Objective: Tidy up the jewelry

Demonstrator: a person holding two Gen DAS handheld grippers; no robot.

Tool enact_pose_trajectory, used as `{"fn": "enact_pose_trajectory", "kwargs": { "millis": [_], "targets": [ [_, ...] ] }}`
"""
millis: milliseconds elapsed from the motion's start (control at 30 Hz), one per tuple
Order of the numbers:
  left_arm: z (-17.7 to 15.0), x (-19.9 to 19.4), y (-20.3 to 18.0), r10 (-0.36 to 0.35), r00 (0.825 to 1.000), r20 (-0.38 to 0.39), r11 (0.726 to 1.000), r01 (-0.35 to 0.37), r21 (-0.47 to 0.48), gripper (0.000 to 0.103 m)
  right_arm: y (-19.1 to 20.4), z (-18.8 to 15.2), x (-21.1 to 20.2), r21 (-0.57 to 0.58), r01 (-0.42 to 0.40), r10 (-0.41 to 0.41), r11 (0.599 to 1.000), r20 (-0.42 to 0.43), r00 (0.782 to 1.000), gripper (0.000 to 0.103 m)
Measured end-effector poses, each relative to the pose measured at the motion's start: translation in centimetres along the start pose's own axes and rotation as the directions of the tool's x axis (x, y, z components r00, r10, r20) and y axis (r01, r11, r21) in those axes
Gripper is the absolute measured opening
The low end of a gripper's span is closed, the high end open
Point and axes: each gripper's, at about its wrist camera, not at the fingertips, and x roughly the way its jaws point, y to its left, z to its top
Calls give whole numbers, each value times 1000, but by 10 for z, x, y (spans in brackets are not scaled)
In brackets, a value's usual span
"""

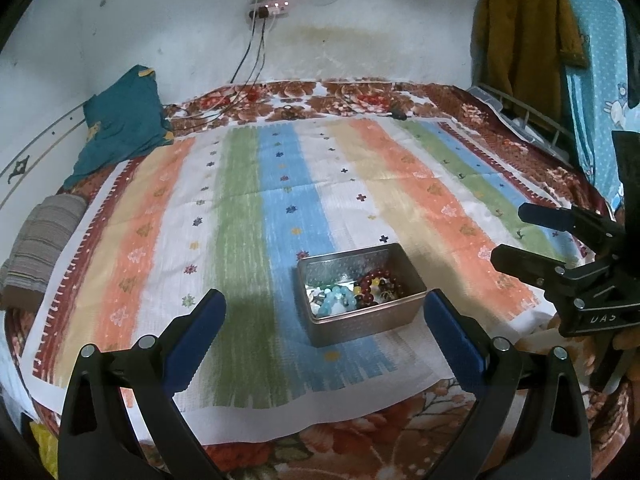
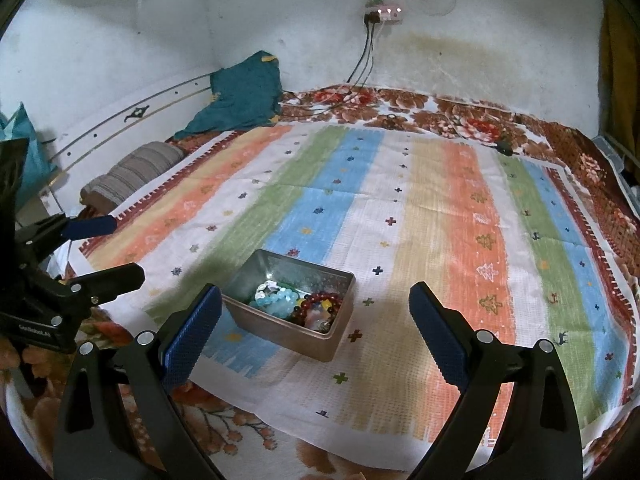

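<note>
Nearest, the left gripper [image 1: 325, 322] and the right gripper [image 2: 315, 318] both hang with jaws wide apart, holding nothing. Just beyond their tips, a metal tin [image 1: 362, 322] sits on the striped cloth [image 1: 248, 216], with bead bracelets [image 1: 378, 286] heaped at its near end. The right view shows more of the tin's shiny inside. Farther back lie a grey striped roll [image 2: 132, 174] and a teal cloth [image 2: 244, 96]. Only the left view shows a mustard garment [image 1: 524, 36] hanging by the wall.
</note>
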Motion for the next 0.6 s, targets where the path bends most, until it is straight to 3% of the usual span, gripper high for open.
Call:
{"fn": "enact_pose_trajectory", "kwargs": {
  "millis": [600],
  "targets": [
    [1,-2,-1,-22,1000,12,1000,22,5,97,7,1,-4,-17,-5,6,1000,17,1000,96]
  ]
}}
